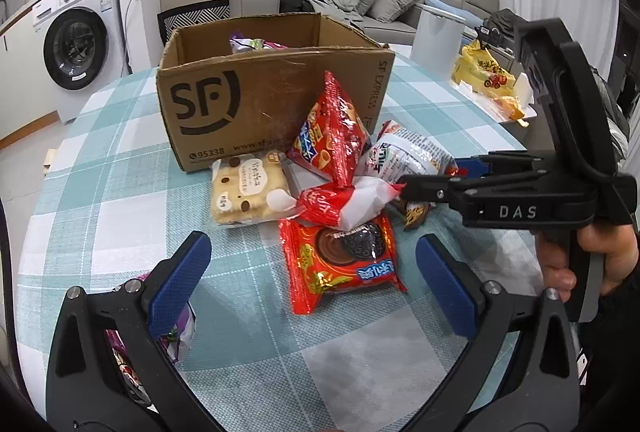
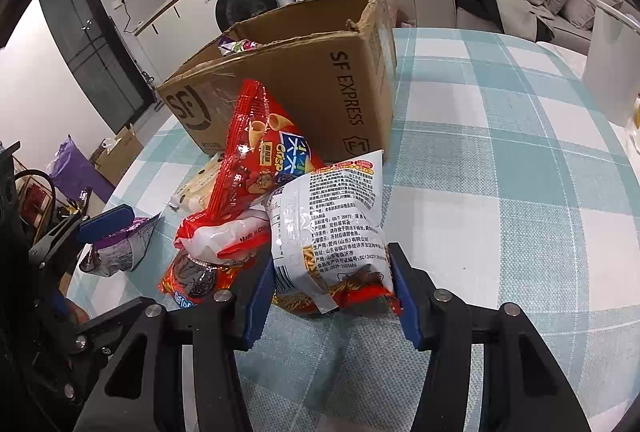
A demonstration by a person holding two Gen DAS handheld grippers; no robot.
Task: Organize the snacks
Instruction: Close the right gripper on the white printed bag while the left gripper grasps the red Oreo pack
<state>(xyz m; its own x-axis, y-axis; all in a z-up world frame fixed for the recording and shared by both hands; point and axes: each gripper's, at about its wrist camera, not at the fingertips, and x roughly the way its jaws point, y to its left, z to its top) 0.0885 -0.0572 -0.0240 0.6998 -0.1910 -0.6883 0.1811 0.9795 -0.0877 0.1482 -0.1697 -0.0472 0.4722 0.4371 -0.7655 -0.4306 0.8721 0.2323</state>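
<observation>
The white noodle-snack packet point(image 2: 328, 228) sits low and centre in the right wrist view, leaning on the heap of snacks in front of the cardboard box point(image 2: 320, 84). The right gripper point(image 2: 332, 296) has its blue pads against both sides of the packet's lower end, pinching it there. The bag looks puffed with air, so I'd judge it light, soft and a bit slick; its brittle contents would crush under a hard squeeze. Taking it low across the body, as here, seems sound, though a glossy film like that may slide if lifted fast.

Just above and left of it stands the red crisp bag point(image 2: 256, 160), propped against the box. Below that lie a red-and-white pouch point(image 2: 224, 236) and a cookie packet point(image 2: 192, 280). In the left wrist view a cream biscuit pack point(image 1: 248, 192) lies flat at the heap's left edge.

The left gripper point(image 1: 312, 272) hangs spread wide and empty over the checked tablecloth point(image 1: 120, 160), low in its frame, with a purple packet point(image 1: 180, 332) beside its left finger.
</observation>
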